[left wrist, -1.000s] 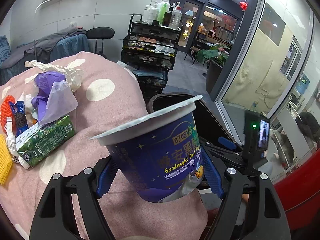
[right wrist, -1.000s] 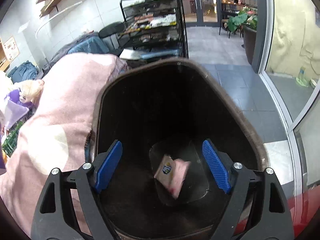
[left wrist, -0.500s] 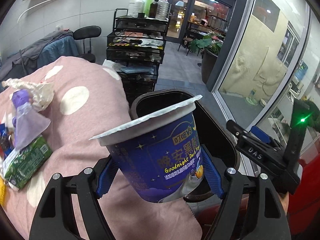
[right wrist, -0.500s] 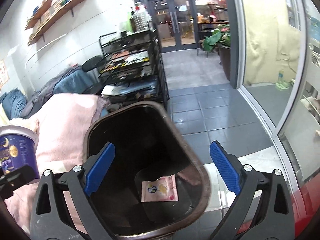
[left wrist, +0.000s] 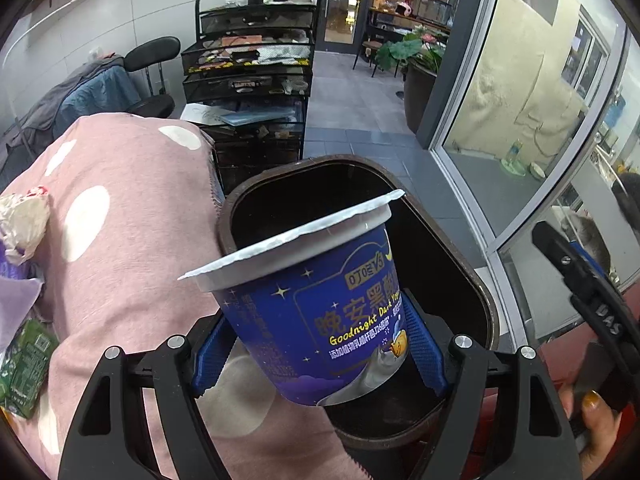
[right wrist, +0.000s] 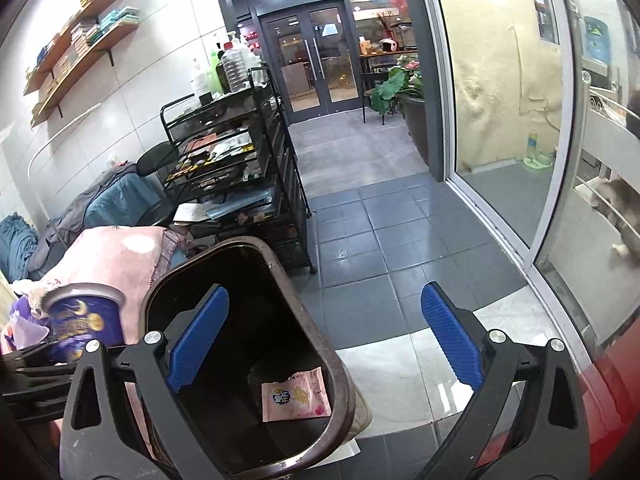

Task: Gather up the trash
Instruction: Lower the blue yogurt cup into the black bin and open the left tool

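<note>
On the far left of the left wrist view, more trash is lying on the pink polka-dot cloth (left wrist: 132,208) that is covering the surface — a crumpled white wrapper (left wrist: 22,220), a bit of purple plastic (left wrist: 16,288) and a green carton (left wrist: 24,364) at the frame's edge. Moving right, the left tongs (left wrist: 320,354) are gripping a blue yogurt cup (left wrist: 320,320): both blue pads (left wrist: 212,354) are pressing on opposite sides of its lower body, and the cup is sitting tilted, its white foil lid leaning toward the upper right. The cup is hanging over the near rim of a dark brown trash bin (left wrist: 486,320), which is standing just beside the cloth's edge. At the far right, a hand (left wrist: 596,428) is holding the black frame of the other tool.

In the right wrist view, the same yogurt cup (right wrist: 84,316) is showing at the left, beside the bin's left rim, with the pink cloth (right wrist: 116,256) behind it. The trash bin (right wrist: 340,376) is filling the lower middle; a pink snack packet (right wrist: 296,398) is lying flat on its bottom. The right tongs (right wrist: 324,340) are standing wide apart with nothing between the pads — the left pad is over the bin's opening, the right pad is over the grey tiled floor (right wrist: 400,240), well clear of the packet below. Behind the bin, a black wire rack (right wrist: 240,168) is standing against the tiled wall.
</note>
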The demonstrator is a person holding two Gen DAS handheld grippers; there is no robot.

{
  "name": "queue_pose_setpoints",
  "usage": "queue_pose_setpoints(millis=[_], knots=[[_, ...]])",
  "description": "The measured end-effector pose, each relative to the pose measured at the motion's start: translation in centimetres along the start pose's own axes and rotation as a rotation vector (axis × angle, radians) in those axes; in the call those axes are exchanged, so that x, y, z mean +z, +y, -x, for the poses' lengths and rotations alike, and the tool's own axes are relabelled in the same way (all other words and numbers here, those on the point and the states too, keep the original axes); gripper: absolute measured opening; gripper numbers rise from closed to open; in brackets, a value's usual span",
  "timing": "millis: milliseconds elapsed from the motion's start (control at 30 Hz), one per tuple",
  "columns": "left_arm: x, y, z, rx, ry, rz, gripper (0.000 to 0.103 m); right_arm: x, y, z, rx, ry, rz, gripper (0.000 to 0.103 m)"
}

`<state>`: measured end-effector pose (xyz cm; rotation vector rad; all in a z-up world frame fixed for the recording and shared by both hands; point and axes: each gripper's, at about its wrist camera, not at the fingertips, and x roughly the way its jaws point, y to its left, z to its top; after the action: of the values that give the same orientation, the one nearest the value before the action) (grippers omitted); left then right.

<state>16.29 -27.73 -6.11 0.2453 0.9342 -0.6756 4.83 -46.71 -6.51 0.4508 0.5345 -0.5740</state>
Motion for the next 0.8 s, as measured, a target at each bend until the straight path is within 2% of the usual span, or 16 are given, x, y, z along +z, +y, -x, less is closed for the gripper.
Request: queue_pose_setpoints(millis=[267,433,567,667,800], knots=[[0.3,-1.3,-2.4,0.042,0.07,-0.053,0.077,0.1,-1.4,0.7,-0.003,-0.018,-0.035,0.097],[0.0,-2.0,-3.2,0.08,0.106,-0.108,0.089,0.3,-1.5,0.7,0.006,-0.016,-0.046,0.097],[-0.1,-2.6,-3.8,0.114,0.121,-0.152,0.092,0.2,-1.1,0.8,0.014,-0.013,-0.041,0.097],[0.0,-2.8,-3.8,0.124,0.121,-0.171,0.093,0.2,-0.8,0.9,0.02,-0.017,-0.039,0.097],[0.2,-2.6,-2.5,0.104,0.081,-0.165,0.093,0.2,-0.6,1.1,0.032,-0.023,-0.035,0.097]])
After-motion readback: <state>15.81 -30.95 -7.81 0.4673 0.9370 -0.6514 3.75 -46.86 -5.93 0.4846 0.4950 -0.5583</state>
